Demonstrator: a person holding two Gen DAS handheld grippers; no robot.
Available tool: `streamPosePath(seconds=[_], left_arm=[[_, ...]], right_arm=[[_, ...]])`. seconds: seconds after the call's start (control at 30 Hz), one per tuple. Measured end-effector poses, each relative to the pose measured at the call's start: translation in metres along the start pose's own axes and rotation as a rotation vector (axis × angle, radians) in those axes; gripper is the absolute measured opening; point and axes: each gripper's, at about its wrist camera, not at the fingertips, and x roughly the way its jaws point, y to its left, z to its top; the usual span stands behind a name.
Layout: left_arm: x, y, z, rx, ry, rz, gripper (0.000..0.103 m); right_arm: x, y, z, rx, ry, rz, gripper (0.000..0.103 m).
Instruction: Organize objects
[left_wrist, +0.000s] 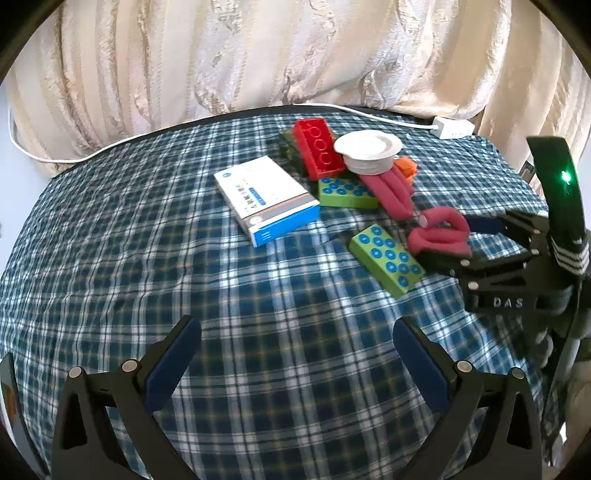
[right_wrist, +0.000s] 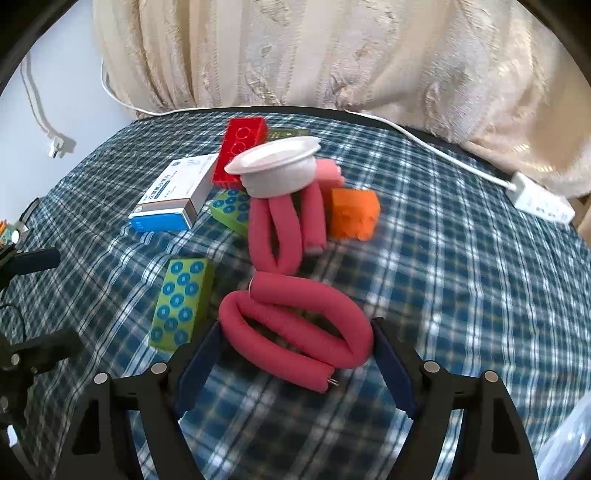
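In the left wrist view, the left hand-held gripper (left_wrist: 297, 350) hangs spread wide over bare plaid cloth near the worktop's (left_wrist: 110, 221) front edge, nothing between its fingers. Toward the far edge lie a white-and-blue box (left_wrist: 267, 199), a red brick (left_wrist: 319, 147), a white bowl (left_wrist: 368, 151) and two green bricks (left_wrist: 386, 260). In the right wrist view, the right hand-held gripper (right_wrist: 295, 343) straddles a coiled pink foam roller (right_wrist: 299, 332) at mid-worktop, its blue pads touching the coil's two sides. Beyond, another pink roller (right_wrist: 284, 229) lies under the bowl, beside an orange block (right_wrist: 352, 214).
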Motion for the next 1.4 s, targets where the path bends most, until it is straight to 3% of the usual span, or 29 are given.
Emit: streamPosePath(seconds=[0.33, 0.73, 1.1, 1.2, 1.27, 1.4], left_arm=[[0.008, -0.028, 0.021, 0.054, -0.006, -0.031, 0.103], [0.036, -0.048, 0.044, 0.023, 0.013, 0.005, 0.103], [0.060, -0.053, 0.050, -0.013, 0.062, 0.033, 0.064], [0.060, -0.056, 0.052, -0.009, 0.053, 0.031, 0.054], [0.060, -0.059, 0.053, -0.006, 0.049, 0.018, 0.041], [0.057, -0.064, 0.051, 0.003, 0.039, 0.012, 0.031]], right_arm=[[-0.042, -0.028, -0.033, 0.188, -0.070, -0.013, 0.083], [-0.064, -0.035, -0.054, 0.263, -0.141, -0.043, 0.083], [-0.075, -0.036, -0.066, 0.278, -0.184, -0.042, 0.083], [-0.078, -0.038, -0.069, 0.290, -0.192, -0.037, 0.083], [-0.081, -0.040, -0.070, 0.301, -0.201, -0.034, 0.083], [-0.088, -0.041, -0.072, 0.316, -0.223, -0.025, 0.083]])
